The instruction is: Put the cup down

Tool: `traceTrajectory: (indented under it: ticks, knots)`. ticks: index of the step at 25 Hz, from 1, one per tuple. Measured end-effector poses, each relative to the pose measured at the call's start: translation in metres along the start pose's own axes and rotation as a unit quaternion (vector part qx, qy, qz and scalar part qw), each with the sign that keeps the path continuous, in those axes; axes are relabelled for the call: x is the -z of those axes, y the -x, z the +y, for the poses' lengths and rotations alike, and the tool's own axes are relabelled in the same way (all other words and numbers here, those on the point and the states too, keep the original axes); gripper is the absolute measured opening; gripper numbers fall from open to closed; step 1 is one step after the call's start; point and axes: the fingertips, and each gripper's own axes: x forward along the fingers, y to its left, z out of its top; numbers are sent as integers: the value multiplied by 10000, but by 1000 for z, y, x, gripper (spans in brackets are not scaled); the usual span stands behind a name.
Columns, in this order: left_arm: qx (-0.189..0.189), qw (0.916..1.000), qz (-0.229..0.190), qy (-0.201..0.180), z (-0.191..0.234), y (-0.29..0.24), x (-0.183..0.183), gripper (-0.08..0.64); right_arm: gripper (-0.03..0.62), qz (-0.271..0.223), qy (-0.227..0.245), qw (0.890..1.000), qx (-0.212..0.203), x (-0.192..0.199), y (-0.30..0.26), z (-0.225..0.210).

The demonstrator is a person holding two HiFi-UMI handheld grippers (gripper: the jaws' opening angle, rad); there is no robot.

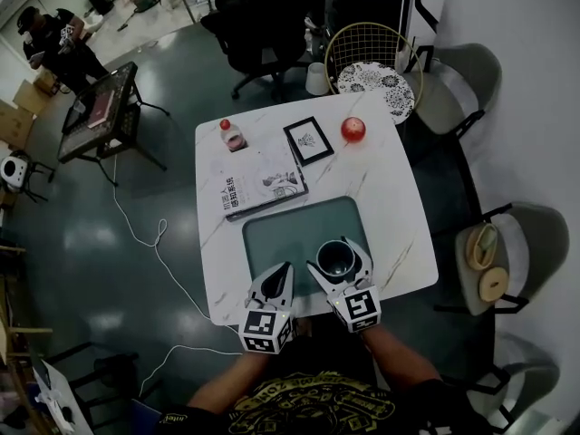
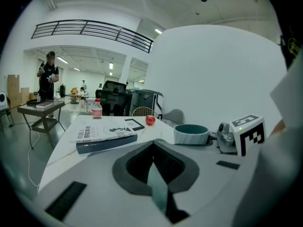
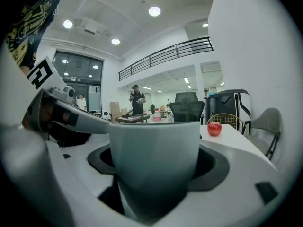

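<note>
A grey cup (image 1: 336, 254) with a dark inside stands upright between the jaws of my right gripper (image 1: 338, 263), which is shut on it. The cup is over the near right part of a grey-green mat (image 1: 272, 234) on the white marble table (image 1: 399, 216); whether its base touches the mat I cannot tell. In the right gripper view the cup (image 3: 154, 145) fills the space between the jaws. The left gripper view has the cup (image 2: 191, 134) off to the right. My left gripper (image 1: 286, 270) sits left of the cup at the mat's near edge, shut and empty.
Beyond the mat lie a book (image 1: 258, 184), a black picture frame (image 1: 308, 140), a red apple (image 1: 352, 130) and a small bottle (image 1: 232, 136). Chairs (image 1: 489, 252) stand to the right, with a wire-backed chair (image 1: 372, 57) behind the table. A person (image 1: 54, 39) stands far off on the left.
</note>
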Motion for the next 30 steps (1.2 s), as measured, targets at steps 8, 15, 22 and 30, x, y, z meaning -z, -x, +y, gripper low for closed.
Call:
traceTrajectory:
  ticks: [8,15,22,30]
  knots:
    - [7,10000,79,23,6,-15,6,11,382,220,-10,9997,-59,22,-21,-4]
    - [-3,9999,124,92,11,-21,11,9,383,516,-89,9986,-65,43,-33,-4]
    - [-61,9998,113,165,17,-20,12,11,387,621,-49,9980,-68,51,-33,-3]
    - [-7,9998,93,180,11,-23,13,11,411,805,139,9966,-133,58,-27,0]
